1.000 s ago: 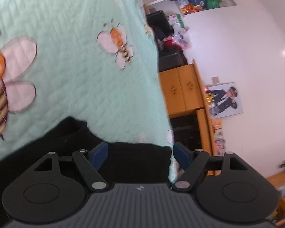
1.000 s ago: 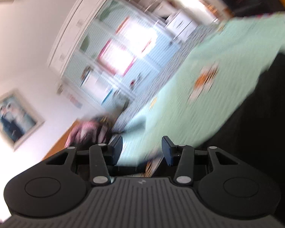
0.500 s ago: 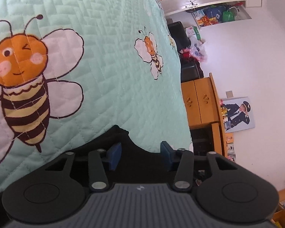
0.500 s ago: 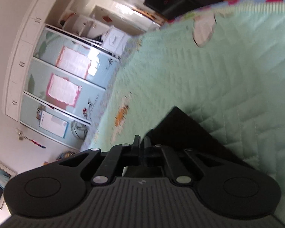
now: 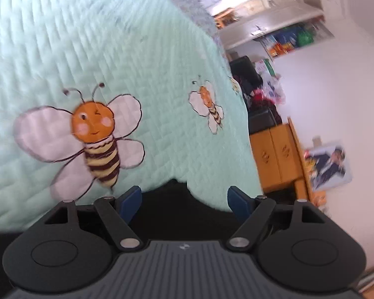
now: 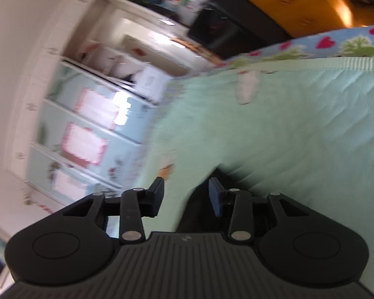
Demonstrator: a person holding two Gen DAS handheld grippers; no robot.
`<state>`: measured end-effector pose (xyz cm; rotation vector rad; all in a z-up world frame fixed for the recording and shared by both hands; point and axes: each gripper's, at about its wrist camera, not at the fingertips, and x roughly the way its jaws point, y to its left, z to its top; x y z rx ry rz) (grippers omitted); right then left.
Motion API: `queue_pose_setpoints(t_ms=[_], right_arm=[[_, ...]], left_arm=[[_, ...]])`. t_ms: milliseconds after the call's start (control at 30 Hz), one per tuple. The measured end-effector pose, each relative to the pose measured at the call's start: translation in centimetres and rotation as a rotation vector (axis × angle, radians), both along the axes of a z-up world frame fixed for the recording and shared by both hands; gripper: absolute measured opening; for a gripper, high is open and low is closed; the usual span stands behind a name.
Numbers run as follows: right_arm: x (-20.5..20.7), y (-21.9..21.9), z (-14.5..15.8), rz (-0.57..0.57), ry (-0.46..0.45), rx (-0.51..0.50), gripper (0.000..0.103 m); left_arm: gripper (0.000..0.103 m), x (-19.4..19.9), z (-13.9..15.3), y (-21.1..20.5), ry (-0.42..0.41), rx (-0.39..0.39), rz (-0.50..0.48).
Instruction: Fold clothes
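A black garment [image 5: 172, 206] lies on a mint quilt [image 5: 112, 37] printed with bees. In the left wrist view my left gripper [image 5: 184, 200] hovers over a peak of the dark cloth. Its jaws are opening, its blue pads [image 5: 131, 201] stand wide apart, and neither presses on the fabric. In the right wrist view, the garment [image 6: 199, 214] shows as a dark wedge on the quilt [image 6: 299, 129]. My right gripper [image 6: 186, 194] is opening too. The cloth's edge sits beside its right finger [image 6: 215, 196], with no pad pressing on it.
The quilt's edge drops off toward an orange wooden cabinet [image 5: 274, 157] and a black bag [image 5: 259, 122]. A poster [image 5: 329, 167] hangs on the white wall. In the right wrist view pale blue wardrobe doors [image 6: 87, 137] stand beyond the bed, and a heart-print sheet [image 6: 336, 42] borders the quilt.
Half a second ago both grippers were narrower, the right one nearly shut at the black garment's edge. Both have since spread apart and shifted, and the views are blurred with motion.
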<state>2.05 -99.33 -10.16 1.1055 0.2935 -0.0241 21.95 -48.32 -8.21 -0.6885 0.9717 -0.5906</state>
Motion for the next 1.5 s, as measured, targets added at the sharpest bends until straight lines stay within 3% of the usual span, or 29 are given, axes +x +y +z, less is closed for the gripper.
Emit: queue_pose_setpoints(t_ms=[133, 200, 267, 300, 367, 433, 500, 667, 733, 800, 867, 1000, 1100, 1167, 1267, 1367, 1500], right_arm=[[-1.2, 4.6, 0.6, 0.144, 0.009, -0.067, 0.055], [-0.5, 6.0, -1.0, 0.200, 0.094, -0.119, 0.056], [0.1, 5.9, -3.0, 0.175, 0.163, -0.137, 0.031], [-0.1, 5.5, -3.4, 0.140, 0.181, -0.119, 0.011], [-0.5, 5.3, -3.0, 0.097, 0.191, -0.093, 0.016], [-1.3, 6.9, -0.8, 0.102, 0.175, -0.153, 0.040], [-1.8, 9.3, 0.6, 0.157, 0.146, -0.174, 0.048], [-3.0, 16.8, 2.6, 0.368, 0.061, -0.161, 0.053], [-2.6, 19.0, 1.1, 0.427, 0.120, -0.139, 0.061], [-2.0, 20.8, -0.9, 0.466, 0.212, -0.127, 0.059], [-2.1, 21.5, -1.9, 0.456, 0.240, -0.133, 0.054], [-2.5, 22.3, 0.5, 0.448, 0.298, -0.220, 0.058], [-2.9, 24.8, 3.5, 0.494, 0.264, -0.335, 0.062], [-2.9, 26.8, 4.3, 0.555, 0.220, -0.327, 0.064], [-2.3, 30.5, 3.0, 0.679, 0.232, -0.312, 0.066], [-2.3, 33.2, 0.7, 0.731, 0.313, -0.433, 0.066], [-2.3, 35.3, 2.9, 0.751, 0.343, -0.570, 0.066]], left_arm=[[0.081, -5.7, 0.6, 0.0, -0.012, 0.109, -0.098], [0.081, -7.1, -0.6, 0.9, -0.007, 0.106, -0.098], [0.080, -8.3, -1.8, 1.9, -0.003, 0.099, -0.093], [0.080, -8.5, -2.1, 2.5, 0.009, 0.075, -0.075], [0.080, -8.4, -1.6, 3.9, 0.021, 0.070, -0.043], [0.080, -8.9, -0.1, 5.9, -0.012, 0.071, -0.013], [0.081, -9.6, 1.5, 7.8, -0.050, 0.071, 0.017], [0.081, -12.6, 2.6, 13.7, -0.031, 0.081, 0.102], [0.082, -14.0, 1.4, 16.5, 0.027, 0.118, 0.166], [0.082, -15.1, -0.2, 19.1, 0.106, 0.162, 0.244], [0.079, -16.5, -0.9, 21.1, 0.100, 0.098, 0.264], [0.079, -17.5, -0.6, 21.6, 0.065, 0.137, 0.242], [0.081, -17.1, -0.8, 21.1, 0.055, 0.159, 0.222], [0.085, -16.9, -0.9, 20.8, 0.045, 0.164, 0.212], [0.085, -16.5, -1.6, 20.5, 0.021, 0.166, 0.200], [0.085, -16.7, -1.9, 20.3, 0.002, 0.173, 0.195], [0.086, -17.1, -1.7, 19.9, -0.022, 0.203, 0.182]])
